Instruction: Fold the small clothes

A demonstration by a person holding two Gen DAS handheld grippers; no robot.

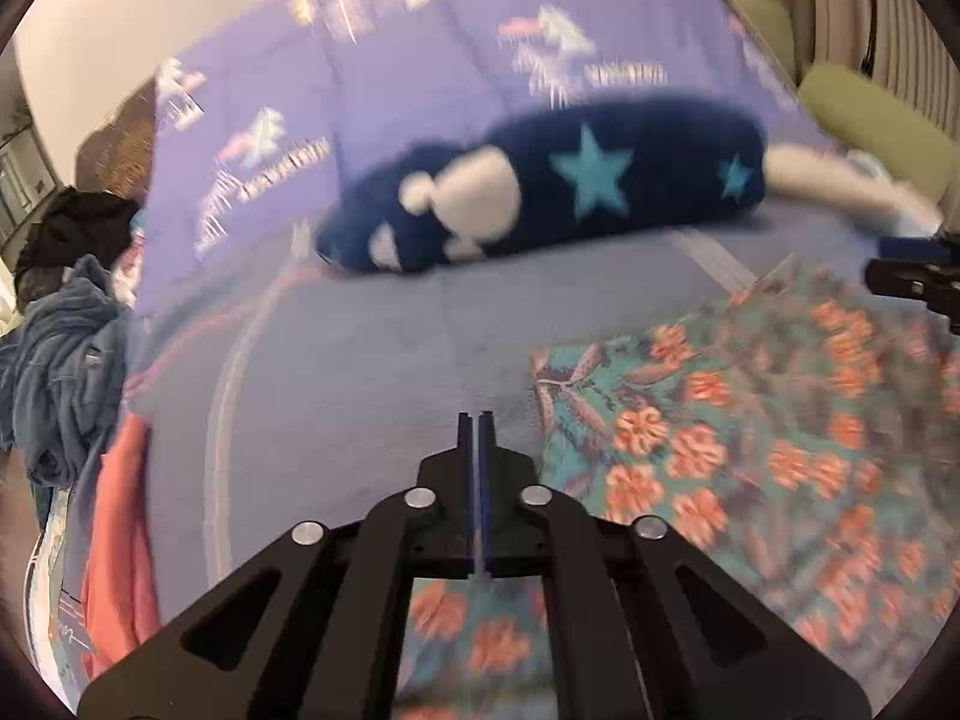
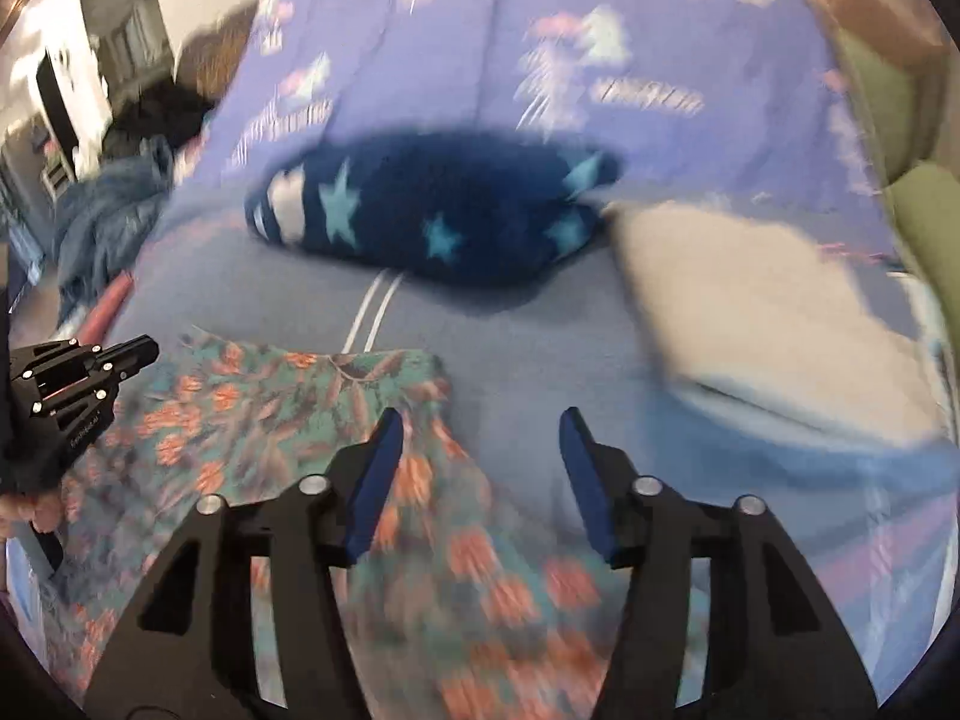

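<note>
Floral garment [image 2: 240, 420] spread flat on the blue bedspread [image 1: 360, 360], in front of a dark star-patterned cushion [image 1: 570, 180], near a white folded item [image 2: 750, 312]. Left gripper [image 1: 477, 420] hovering beside the garment's edge, jaws closed, nothing between them. Right gripper [image 2: 480, 438] above the garment's corner, jaws parted, holding nothing. Likely thin, light, limp fabric, prone to sliding and bunching. Best pinched at corners or hem, both layers together.

Navy star cushion [image 1: 540, 186] lies on lilac printed bedspread [image 1: 420, 60]. White pillow [image 2: 750, 300] just right of cushion. Blue denim heap [image 1: 54, 360] well left of cushion. Frames blurred.
</note>
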